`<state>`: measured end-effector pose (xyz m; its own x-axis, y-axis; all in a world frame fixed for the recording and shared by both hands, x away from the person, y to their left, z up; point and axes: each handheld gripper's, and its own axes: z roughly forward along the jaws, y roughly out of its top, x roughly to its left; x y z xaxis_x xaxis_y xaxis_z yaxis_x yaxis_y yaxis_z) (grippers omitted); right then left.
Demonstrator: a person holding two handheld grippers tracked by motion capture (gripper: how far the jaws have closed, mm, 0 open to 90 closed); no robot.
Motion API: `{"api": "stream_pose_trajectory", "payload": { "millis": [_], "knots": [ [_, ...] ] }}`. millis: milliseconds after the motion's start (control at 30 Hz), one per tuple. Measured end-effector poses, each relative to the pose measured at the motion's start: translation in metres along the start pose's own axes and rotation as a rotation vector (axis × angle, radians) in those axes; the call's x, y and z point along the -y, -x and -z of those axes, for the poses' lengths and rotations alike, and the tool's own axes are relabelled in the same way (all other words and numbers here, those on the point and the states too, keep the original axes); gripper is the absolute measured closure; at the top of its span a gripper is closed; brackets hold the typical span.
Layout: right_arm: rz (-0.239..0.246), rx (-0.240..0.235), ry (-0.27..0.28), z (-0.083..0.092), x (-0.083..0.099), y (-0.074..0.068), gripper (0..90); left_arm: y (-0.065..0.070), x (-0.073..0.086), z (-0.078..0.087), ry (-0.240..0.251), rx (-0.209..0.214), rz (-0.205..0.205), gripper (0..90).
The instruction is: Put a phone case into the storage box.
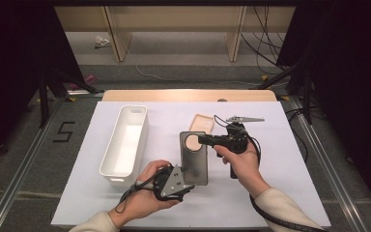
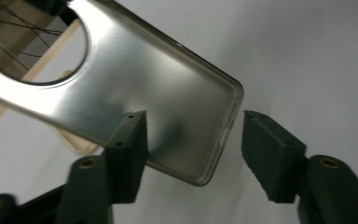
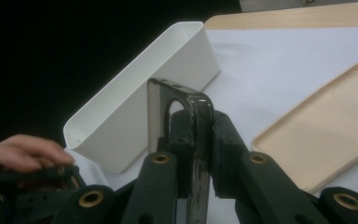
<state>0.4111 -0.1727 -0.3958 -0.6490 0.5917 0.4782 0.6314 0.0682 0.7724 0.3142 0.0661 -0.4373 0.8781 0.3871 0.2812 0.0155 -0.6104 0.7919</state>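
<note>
Right tongs (image 1: 204, 140) grasp a dark phone case (image 1: 193, 159) at frame centre
Left tongs (image 1: 186, 186) are released at its lower edge; white bin (image 1: 125, 142) at left; beige case (image 1: 202, 123) above, on the surface (image 1: 280, 164).

A black number "5" (image 1: 65, 131) is seen marked on the grey floor (image 1: 24, 159), left of the table.
</note>
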Motion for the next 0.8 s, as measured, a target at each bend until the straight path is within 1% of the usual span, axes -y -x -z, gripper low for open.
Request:
{"api": "stream_pose_trajectory", "payload": {
  "millis": [33,100,200,233,267,300,333,400,500,600,700,800],
  "knots": [
    [0.000,0.002,0.006,0.001,0.000,0.000,81.3,-0.002,0.000,0.001,0.018,-0.018,0.028,36.6],
    [0.008,0.009,0.015,0.003,-0.001,0.000,81.3,-0.006,0.001,0.003,0.042,-0.047,0.074,31.9],
    [0.017,0.011,0.025,0.004,-0.001,-0.001,81.3,-0.014,0.003,0.006,0.078,-0.103,0.161,28.9],
    [0.025,0.015,0.027,0.005,-0.001,-0.002,81.3,-0.015,0.003,0.006,0.087,-0.118,0.179,28.0],
    [0.028,0.019,0.029,0.005,-0.001,-0.002,81.3,-0.019,0.004,0.008,0.091,-0.146,0.208,27.8],
    [0.038,0.020,0.031,0.005,-0.001,-0.002,81.3,-0.020,0.005,0.008,0.094,-0.161,0.227,27.9],
    [0.037,0.021,0.028,0.006,0.000,-0.003,81.3,-0.024,0.006,0.009,0.093,-0.177,0.251,28.0],
    [0.046,0.023,0.027,0.005,0.000,-0.003,81.3,-0.027,0.007,0.009,0.095,-0.201,0.279,28.3],
    [0.056,0.027,0.026,0.005,0.001,-0.004,81.3,-0.031,0.007,0.010,0.100,-0.222,0.298,30.0],
    [0.061,0.027,0.028,0.005,0.001,-0.005,81.3,-0.037,0.006,0.011,0.092,-0.252,0.333,32.9],
    [0.066,0.027,0.033,0.005,0.001,-0.006,81.3,-0.045,0.004,0.012,0.106,-0.274,0.380,36.3],
    [0.076,0.030,0.036,0.006,0.001,-0.007,81.2,-0.052,-0.003,0.012,0.135,-0.294,0.426,40.3]
  ]
}}
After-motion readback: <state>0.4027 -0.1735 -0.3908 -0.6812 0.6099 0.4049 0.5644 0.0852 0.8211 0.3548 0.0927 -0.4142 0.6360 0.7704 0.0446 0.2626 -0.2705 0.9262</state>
